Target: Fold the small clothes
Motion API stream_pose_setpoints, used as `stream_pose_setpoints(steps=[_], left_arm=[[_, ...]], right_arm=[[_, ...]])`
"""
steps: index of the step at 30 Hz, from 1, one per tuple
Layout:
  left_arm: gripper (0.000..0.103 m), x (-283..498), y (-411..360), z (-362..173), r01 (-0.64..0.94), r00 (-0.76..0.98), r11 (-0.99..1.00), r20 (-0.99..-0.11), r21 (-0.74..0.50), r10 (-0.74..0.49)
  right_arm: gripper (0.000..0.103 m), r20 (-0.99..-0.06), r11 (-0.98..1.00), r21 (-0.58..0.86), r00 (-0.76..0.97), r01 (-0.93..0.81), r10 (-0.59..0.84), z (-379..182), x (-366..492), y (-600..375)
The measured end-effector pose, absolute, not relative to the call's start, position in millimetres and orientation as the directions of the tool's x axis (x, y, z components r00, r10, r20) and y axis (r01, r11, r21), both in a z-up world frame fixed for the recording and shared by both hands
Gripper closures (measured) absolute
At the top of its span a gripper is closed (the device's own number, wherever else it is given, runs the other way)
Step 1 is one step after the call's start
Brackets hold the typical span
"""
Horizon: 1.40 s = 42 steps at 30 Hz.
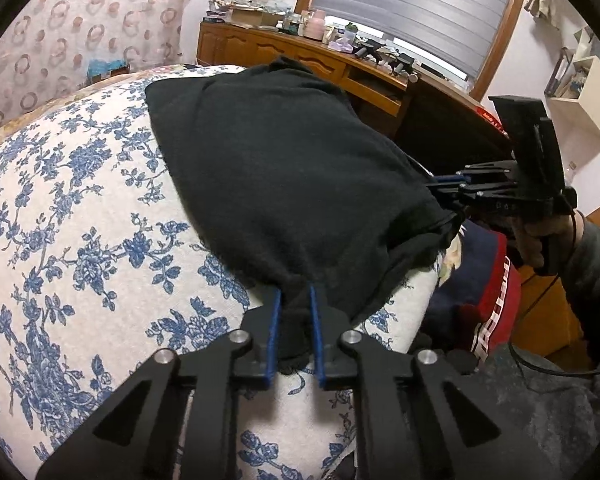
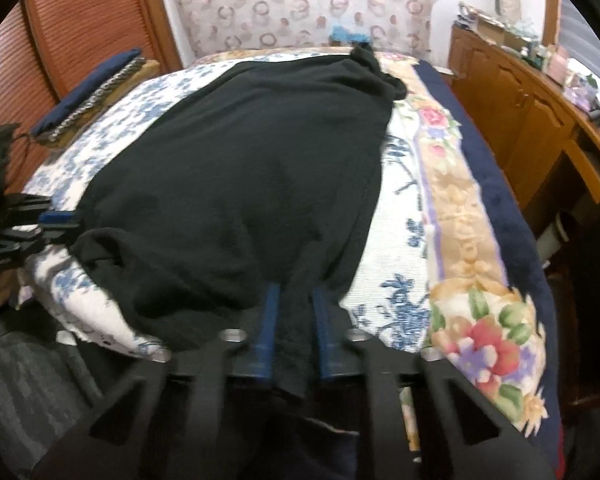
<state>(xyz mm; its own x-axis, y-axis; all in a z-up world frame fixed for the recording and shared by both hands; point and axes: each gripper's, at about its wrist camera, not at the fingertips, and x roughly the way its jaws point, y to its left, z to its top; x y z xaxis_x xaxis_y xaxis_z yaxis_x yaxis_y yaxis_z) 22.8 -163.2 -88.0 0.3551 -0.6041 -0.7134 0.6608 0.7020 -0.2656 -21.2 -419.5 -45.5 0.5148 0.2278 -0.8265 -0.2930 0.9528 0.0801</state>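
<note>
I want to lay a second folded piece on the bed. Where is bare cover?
Left of the black garment the blue-flowered cover lies bare. In the right wrist view a narrower strip runs between the garment and the floral border. The near edge is crowded by both grippers.

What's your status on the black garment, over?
Left gripper and right gripper both shut on black garment, near edge pinched. Garment spread over blue floral cover, unfolded. Nothing in the way.

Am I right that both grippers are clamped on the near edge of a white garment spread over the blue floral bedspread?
Not quite: the garment is black, not white, as the left wrist view shows. The left gripper and right gripper are indeed both clamped on its near edge, over the blue floral bedspread.
</note>
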Motion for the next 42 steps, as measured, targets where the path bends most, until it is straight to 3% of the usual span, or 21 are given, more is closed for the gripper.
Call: stream_pose_setpoints(steps=[3, 10, 17, 23, 32, 36, 38, 42], left_arm=[[0.097, 22.6, -161.6, -81.2, 0.659, 0.377, 0.705, -0.697, -0.261, -0.610], [0.098, 35.1, -152.9, -38.4, 0.658, 0.450, 0.703, -0.607, -0.271, -0.655], [0.098, 112.4, -149.7, 11.4, 0.615, 0.551, 0.749, -0.546, -0.246, -0.632], [0.098, 191.3, -150.0, 13.7, 0.544, 0.607, 0.812, -0.568, -0.211, -0.555], [0.098, 273.1, -166.7, -19.5, 0.470, 0.589, 0.860, -0.654, -0.199, -0.474], [0.088, 276.9, -165.1, -20.1, 0.492, 0.583, 0.849, -0.652, -0.193, -0.486], [0.079, 274.1, -163.2, -17.2, 0.507, 0.580, 0.842, -0.651, -0.183, -0.491], [0.066, 258.0, -151.8, -18.0, 0.541, 0.571, 0.826, -0.650, -0.160, -0.501]], right_arm=[[0.099, -0.821, 0.951, 0.066, 0.526, -0.303, 0.225, -44.2, -22.6, -418.9], [0.100, -0.738, 0.947, 0.083, 0.620, -0.309, 0.267, -0.8, -20.7, -423.5], [0.100, -0.639, 0.941, 0.083, 0.707, -0.328, 0.303, 43.5, 30.8, -420.6], [0.100, -0.615, 0.944, 0.087, 0.728, -0.317, 0.301, 54.4, 113.9, -419.5], [0.099, -0.693, 0.966, 0.121, 0.677, -0.227, 0.246, 9.1, 203.8, -441.9], [0.078, -0.686, 0.978, 0.086, 0.701, -0.190, 0.196, 11.3, 202.4, -450.0], [0.077, -0.672, 0.978, 0.075, 0.715, -0.195, 0.194, 18.1, 195.8, -450.7], [0.059, -0.655, 0.966, 0.020, 0.727, -0.258, 0.208, 30.7, 178.8, -436.1]])
